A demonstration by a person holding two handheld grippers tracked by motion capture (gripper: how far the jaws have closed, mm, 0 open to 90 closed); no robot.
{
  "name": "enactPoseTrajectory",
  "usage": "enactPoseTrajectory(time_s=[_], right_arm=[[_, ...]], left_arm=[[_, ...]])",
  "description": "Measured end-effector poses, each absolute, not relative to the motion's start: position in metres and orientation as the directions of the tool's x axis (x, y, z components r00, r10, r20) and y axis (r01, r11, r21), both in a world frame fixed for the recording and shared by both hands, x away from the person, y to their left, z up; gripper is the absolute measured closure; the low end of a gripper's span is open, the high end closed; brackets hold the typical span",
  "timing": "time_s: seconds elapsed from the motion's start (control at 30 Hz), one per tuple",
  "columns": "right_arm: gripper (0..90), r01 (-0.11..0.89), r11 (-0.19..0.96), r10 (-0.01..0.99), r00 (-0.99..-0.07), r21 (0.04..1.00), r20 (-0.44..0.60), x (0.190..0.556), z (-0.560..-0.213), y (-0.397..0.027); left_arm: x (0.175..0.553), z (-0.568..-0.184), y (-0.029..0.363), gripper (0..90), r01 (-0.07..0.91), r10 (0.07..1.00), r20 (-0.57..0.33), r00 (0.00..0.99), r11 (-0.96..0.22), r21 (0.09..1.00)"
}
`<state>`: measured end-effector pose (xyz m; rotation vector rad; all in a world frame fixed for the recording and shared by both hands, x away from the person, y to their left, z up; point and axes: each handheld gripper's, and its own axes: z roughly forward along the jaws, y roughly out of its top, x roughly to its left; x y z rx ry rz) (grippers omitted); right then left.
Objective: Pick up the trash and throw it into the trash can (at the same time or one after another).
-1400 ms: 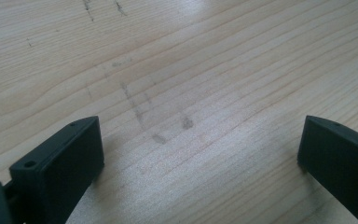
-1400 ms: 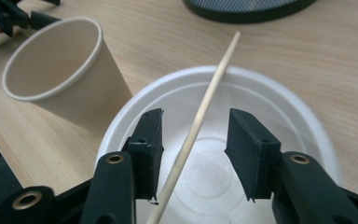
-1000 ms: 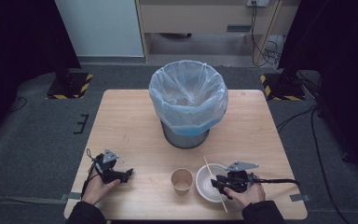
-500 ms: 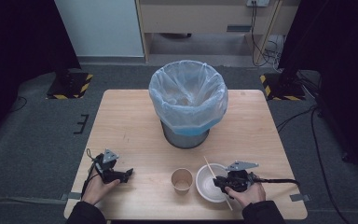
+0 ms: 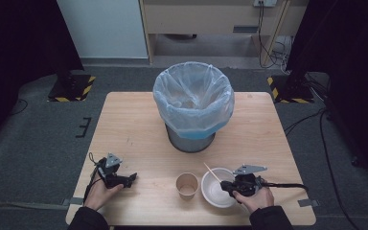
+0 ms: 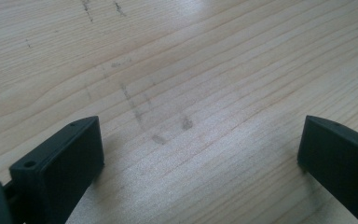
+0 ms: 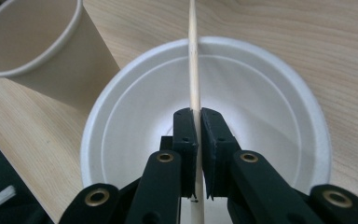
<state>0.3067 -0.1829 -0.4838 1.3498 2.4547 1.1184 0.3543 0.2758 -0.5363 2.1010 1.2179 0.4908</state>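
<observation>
- a thin wooden stick (image 7: 194,70) lies across a white paper bowl (image 7: 279,121) at the table's (image 5: 139,129) near edge, just beside a paper cup (image 5: 187,184) and well short of the lined bin (image 5: 193,103).
- the right gripper (image 7: 196,122) pinches the stick between pressed-together jaws, low on its length.
- light, stiff and likely easy to snap, the stick suits a gentle mid-shaft hold.
- the right hand (image 5: 254,197) sits low over the bowl; the left gripper (image 5: 122,178) rests by the table, jaws spread wide, empty.
</observation>
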Motion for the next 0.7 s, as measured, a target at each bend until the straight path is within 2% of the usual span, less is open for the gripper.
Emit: enactPoseTrajectory(time_s=[0.37, 0.7], right_arm=[[85.4, 0.626, 0.241, 0.763, -0.595, 0.742, 0.254, 0.309, -0.468, -0.193], [85.4, 0.525, 0.139, 0.742, -0.617, 0.84, 0.263, 0.312, -0.452, -0.204]], left_arm=[[0.355, -0.536, 0.276, 0.0, 0.622, 0.866, -0.003, 0.5, -0.357, 0.697], [0.355, -0.536, 0.276, 0.0, 0.622, 0.866, -0.003, 0.5, -0.357, 0.697]])
